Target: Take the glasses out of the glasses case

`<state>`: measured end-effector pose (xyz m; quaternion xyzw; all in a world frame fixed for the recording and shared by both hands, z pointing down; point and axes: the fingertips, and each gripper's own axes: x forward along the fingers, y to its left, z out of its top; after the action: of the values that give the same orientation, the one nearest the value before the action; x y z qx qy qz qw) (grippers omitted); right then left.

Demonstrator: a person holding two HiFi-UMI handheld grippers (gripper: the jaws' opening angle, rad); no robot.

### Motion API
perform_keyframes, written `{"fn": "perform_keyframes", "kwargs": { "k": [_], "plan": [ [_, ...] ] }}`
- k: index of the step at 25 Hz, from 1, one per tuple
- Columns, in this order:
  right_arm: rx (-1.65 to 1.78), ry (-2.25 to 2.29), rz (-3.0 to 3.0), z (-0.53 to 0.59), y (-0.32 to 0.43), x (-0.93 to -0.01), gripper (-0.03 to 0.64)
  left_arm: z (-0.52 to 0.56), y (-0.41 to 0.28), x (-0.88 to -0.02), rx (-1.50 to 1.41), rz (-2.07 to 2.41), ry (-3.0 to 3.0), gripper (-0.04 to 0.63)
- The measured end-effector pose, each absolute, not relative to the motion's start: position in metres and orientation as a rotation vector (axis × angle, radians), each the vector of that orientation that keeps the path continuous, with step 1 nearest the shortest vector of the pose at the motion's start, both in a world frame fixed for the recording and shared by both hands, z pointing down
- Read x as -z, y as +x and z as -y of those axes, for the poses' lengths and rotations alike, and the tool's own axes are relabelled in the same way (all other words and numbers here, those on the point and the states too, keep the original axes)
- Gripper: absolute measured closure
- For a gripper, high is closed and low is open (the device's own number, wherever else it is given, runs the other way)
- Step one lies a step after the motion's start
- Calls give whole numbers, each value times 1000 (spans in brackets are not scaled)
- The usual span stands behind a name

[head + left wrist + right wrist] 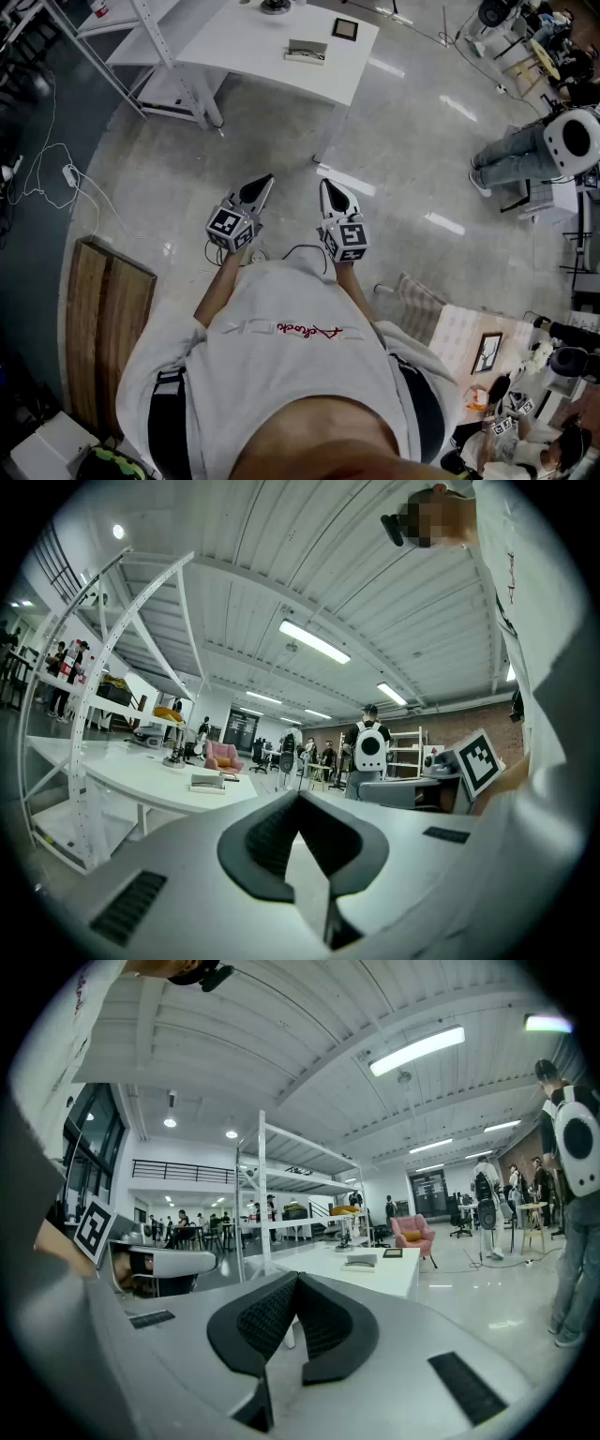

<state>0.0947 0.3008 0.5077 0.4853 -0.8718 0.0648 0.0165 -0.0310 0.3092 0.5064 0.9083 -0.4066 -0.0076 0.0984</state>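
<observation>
You stand on a glossy floor (403,141), facing one white tabletop (246,45), with two grippers raised in front of your chest.

There are two grippers, one in each hand, and each carries one cube with square markers. The left gripper (266,181) has its jaws closed together, tip to tip, with nothing between them. The right gripper (326,185) is likewise closed tight on nothing. Both point level and forward toward the tabletop. They sit side by side, near each other but apart, and their tips lean slightly toward one another. Your forearms are bent and drawn in close to your body, with the left cube (230,228) and the right cube (345,237) just in front of your white shirt.

One glasses case (307,52), pale and flat, lies on the tabletop near its closer edge, well ahead of both grippers and touched by neither. Just beyond it lies one small dark square frame (345,29). One dark round-based object (275,6) sits at the far side, cut off by the top of the head view.

To your left, one wooden bench (103,319) stands on the floor. To your right, well away, one person in jeans with a white backpack (577,139) is seated.
</observation>
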Motion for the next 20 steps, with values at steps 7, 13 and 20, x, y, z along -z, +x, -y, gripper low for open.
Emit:
{"fn": "perform_keyframes", "kwargs": {
  "k": [7, 13, 20],
  "plan": [
    [-194, 1505, 2727, -306, 105, -505, 611, -317, -14, -508, 0, 1195, 2688, 601],
    [-203, 1523, 2740, -311, 119, -506, 611, -322, -1, -508, -25, 1199, 2686, 601],
    [-193, 1494, 2752, -323, 130, -511, 612, -334, 25, -512, -36, 1188, 2688, 601]
  ]
}}
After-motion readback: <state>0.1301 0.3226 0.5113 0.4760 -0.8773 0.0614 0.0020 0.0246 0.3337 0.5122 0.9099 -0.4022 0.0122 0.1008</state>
